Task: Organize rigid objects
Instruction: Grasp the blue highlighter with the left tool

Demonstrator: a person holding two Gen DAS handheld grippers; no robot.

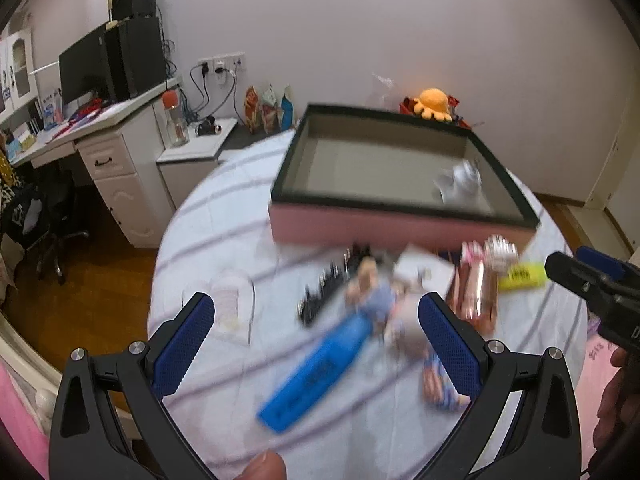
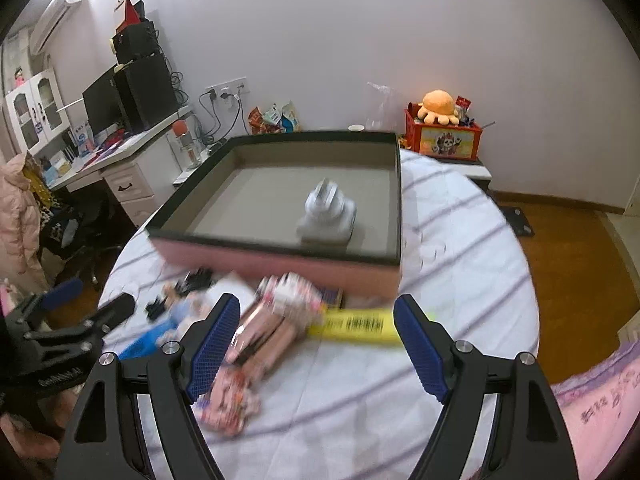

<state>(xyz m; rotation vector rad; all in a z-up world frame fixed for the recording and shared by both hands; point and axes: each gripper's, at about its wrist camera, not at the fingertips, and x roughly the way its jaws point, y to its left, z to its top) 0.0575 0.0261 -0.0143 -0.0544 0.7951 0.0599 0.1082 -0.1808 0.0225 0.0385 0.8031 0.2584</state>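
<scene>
Right wrist view: the right tongs (image 2: 316,344) are spread wide and empty above the pink packet (image 2: 272,320) and yellow bar (image 2: 356,325) at lower centre, before the box (image 2: 280,258) on the counter (image 2: 460,280). The left tongs (image 1: 316,328) are likewise gaped, nothing gripped. With everything blurred and crowded, a neighbouring item could be nudged or pinched too.

A plain pale wall (image 2: 360,32) runs behind everything, with a socket strip (image 2: 228,89) trailing black cables. To the left stands a white desk (image 1: 116,160) carrying a dark monitor (image 1: 82,68) and black speakers (image 2: 146,90). An air conditioner (image 2: 56,10) hangs high in the corner. The floor (image 2: 576,248) is warm orange wood. An orange plush octopus (image 2: 438,106) sits on a red box (image 2: 448,140) by the wall.
</scene>
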